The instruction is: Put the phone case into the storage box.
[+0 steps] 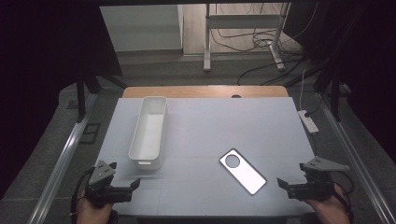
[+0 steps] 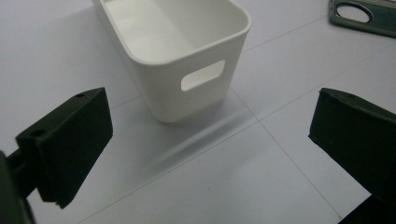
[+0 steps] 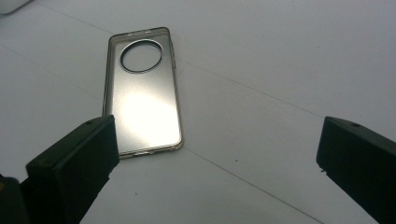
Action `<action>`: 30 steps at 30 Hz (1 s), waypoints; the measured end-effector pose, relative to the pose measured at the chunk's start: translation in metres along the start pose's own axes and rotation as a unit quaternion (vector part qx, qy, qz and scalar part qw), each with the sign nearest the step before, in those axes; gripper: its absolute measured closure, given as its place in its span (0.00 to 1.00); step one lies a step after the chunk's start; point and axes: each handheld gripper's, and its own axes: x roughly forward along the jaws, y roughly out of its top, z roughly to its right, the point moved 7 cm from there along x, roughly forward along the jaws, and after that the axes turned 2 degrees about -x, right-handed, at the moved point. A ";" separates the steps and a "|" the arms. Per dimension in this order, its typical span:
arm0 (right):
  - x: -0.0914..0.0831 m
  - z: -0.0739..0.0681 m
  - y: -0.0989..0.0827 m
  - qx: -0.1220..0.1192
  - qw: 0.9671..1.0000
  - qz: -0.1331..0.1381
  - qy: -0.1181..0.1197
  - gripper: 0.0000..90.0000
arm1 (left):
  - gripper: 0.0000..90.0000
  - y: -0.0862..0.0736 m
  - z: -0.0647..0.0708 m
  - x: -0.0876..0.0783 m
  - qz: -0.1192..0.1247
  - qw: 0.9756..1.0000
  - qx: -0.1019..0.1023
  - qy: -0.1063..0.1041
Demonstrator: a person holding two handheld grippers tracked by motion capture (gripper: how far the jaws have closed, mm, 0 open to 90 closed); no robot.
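white bin (image 1: 149, 130): empty, desk (image 1: 233, 126) left | phone case (image 1: 243, 171): flat, right-centre, long axis diagonal, camera hole toward far-left | your left hand-held gripper (image 1: 133, 186) and right hand-held gripper (image 1: 281, 184): released, holding nothing

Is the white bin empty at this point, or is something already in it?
Empty. The white bin stands upright with a bare floor in the high view; the phone case lies flat on the table, outside it.

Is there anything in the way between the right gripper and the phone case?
No. The right gripper, jaws open, faces the phone case across bare table. The white bin stands off to the left.
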 end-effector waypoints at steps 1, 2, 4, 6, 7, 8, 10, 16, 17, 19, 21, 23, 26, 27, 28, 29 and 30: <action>0.000 0.000 0.000 0.000 1.000 0.000 0.001 0.00 | 0.00 0.000 0.000 0.000 0.000 1.000 -0.001 -0.002; 0.001 0.000 0.000 0.000 1.000 -0.003 0.000 0.00 | 0.00 0.000 0.000 0.000 0.000 1.000 -0.001 -0.004; 0.001 -0.001 0.000 0.000 1.000 -0.005 0.002 0.00 | 0.00 0.000 0.000 0.000 0.000 1.000 -0.001 -0.006; 0.002 -0.001 0.000 -0.002 1.000 -0.009 0.005 0.00 | 0.00 0.000 0.000 0.000 -0.002 1.000 0.000 -0.009; 0.003 -0.001 -0.001 -0.002 1.000 -0.011 0.005 0.00 | 0.00 0.000 0.000 0.001 -0.003 1.000 0.001 -0.009; 0.003 -0.001 -0.001 -0.001 1.000 -0.012 0.006 0.00 | 0.00 0.000 0.001 0.001 -0.004 1.000 0.002 -0.009; 0.003 -0.001 -0.001 -0.001 1.000 -0.013 0.008 0.00 | 0.00 0.000 0.001 0.001 -0.005 1.000 0.004 -0.008; 0.003 -0.002 -0.001 -0.005 1.000 -0.015 0.011 0.00 | 0.00 0.000 0.001 0.001 -0.008 1.000 0.005 -0.009; 0.003 -0.002 -0.001 -0.005 1.000 -0.016 0.012 0.00 | 0.00 0.000 0.001 0.001 -0.008 1.000 0.005 -0.009; 0.004 -0.002 -0.001 -0.006 1.000 -0.017 0.013 0.00 | 0.00 0.000 0.001 0.002 -0.008 1.000 0.004 -0.010; 0.005 -0.002 -0.001 -0.006 1.000 -0.021 0.015 0.00 | 0.00 0.000 0.001 0.002 -0.009 1.000 0.005 -0.012; 0.004 -0.002 -0.002 -0.008 1.000 -0.023 0.016 0.00 | 0.00 0.000 0.002 0.002 -0.009 1.000 0.008 -0.011; 0.005 -0.003 -0.001 -0.010 1.000 -0.024 0.016 0.00 | 0.00 0.000 0.002 0.002 -0.010 1.000 0.011 -0.010; 0.005 -0.003 -0.001 -0.011 0.999 -0.026 0.016 0.00 | 0.00 0.000 0.002 0.002 -0.011 1.000 0.011 -0.010; 0.006 -0.003 -0.001 -0.012 0.999 -0.028 0.016 0.00 | 0.00 0.000 0.002 0.002 -0.011 1.000 0.011 -0.011; 0.006 -0.004 -0.001 -0.011 0.999 -0.028 0.018 0.00 | 0.00 0.000 0.002 0.002 -0.011 1.000 0.010 -0.011; 0.007 -0.004 0.000 -0.008 0.999 -0.029 0.020 0.00 | 0.00 0.000 0.002 0.002 -0.010 1.000 0.010 -0.010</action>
